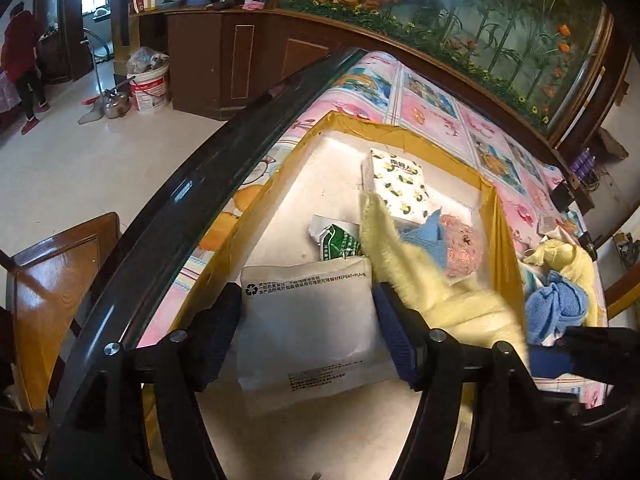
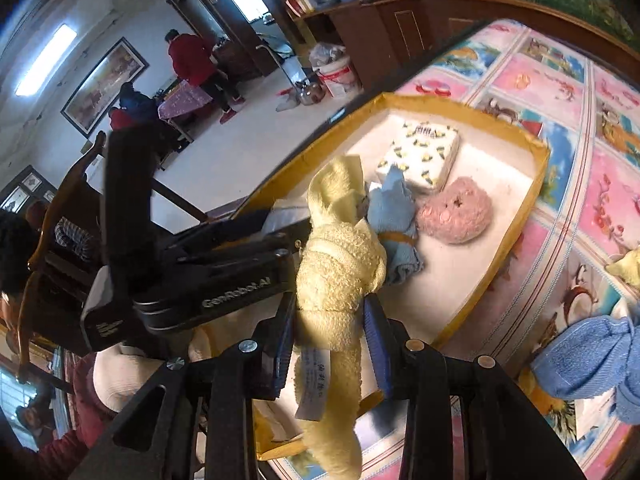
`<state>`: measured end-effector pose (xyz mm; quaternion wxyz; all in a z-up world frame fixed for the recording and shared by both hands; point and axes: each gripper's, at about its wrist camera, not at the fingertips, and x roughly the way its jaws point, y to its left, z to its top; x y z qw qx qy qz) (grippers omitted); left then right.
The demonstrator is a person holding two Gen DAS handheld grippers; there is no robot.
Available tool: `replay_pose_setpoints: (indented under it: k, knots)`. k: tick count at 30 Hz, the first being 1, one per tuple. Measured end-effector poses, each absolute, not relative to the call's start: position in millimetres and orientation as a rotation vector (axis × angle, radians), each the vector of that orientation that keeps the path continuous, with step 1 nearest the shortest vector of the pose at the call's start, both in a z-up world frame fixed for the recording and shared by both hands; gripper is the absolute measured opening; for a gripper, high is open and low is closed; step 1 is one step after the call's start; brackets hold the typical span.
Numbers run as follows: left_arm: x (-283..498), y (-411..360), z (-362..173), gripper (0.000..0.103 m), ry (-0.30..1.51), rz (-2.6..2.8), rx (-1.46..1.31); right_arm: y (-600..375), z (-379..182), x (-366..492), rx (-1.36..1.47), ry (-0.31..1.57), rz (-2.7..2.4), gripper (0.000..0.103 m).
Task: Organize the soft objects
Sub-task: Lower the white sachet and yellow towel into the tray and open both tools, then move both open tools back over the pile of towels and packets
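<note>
A shallow yellow-walled tray (image 1: pixel 404 130) is set on the tabletop (image 1: pixel 436 108), which is covered with a pink and blue cartoon-print cloth under a dark curved rim.

In the left wrist view, the left gripper (image 1: pixel 308 320) is held low over the near part of the tray, and a white padded mailer pouch (image 1: pixel 308 312) printed with a recycling mark lies between its fingers (image 1: pixel 216 332). The blue pads are seen at or just beside the pouch's two side edges; whether the pouch is actually squeezed cannot be told.

In the right wrist view, the right gripper (image 2: pixel 328 320) is clamped on a rolled pale yellow towel (image 2: pixel 336 264), which is pinched between the blue pads and stands up over the tray's near edge, its white label (image 2: pixel 314 384) hanging below the fingers.

Inside the tray, a light blue cloth (image 2: pixel 394 216) is seen touching the yellow towel. Just beside it rests a pink fuzzy pad (image 2: pixel 456 210), and behind both sits a white pack patterned with yellow and black bees (image 2: pixel 420 154). A green and white packet (image 1: pixel 338 242) lies behind the pouch.

Outside the tray, on the tabletop, a knotted blue towel (image 2: pixel 596 356) and another yellow towel (image 1: pixel 568 256) are left close together.
</note>
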<state>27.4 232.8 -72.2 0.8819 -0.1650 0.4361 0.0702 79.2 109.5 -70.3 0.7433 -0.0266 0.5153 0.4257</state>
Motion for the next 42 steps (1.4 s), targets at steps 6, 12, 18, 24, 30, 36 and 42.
replay_pose_setpoints:
  k: [6,12,18,24,30,36,42]
  knots:
    - [18,241,-62,0.071,0.855,0.122,-0.425,126,-83,88,-0.159,1.115,0.826,0.035]
    - [-7,237,-37,0.072,0.765,0.146,-0.444,150,-92,77,-0.359,1.012,0.708,0.040]
    - [-35,232,-6,0.078,0.706,0.347,-0.361,131,-67,54,-0.252,0.944,0.780,0.051]
    - [-59,201,25,0.083,0.561,0.493,-0.196,70,-15,16,-0.146,0.733,0.766,0.075]
    - [-66,155,40,0.083,0.485,0.573,-0.009,18,13,-19,-0.159,0.524,0.646,0.102]
    - [-63,122,42,0.083,0.498,0.554,0.070,-25,8,-24,-0.086,0.538,0.598,0.103]
    - [-62,98,34,0.083,0.546,0.503,0.099,-65,0,-22,-0.030,0.568,0.531,0.103]
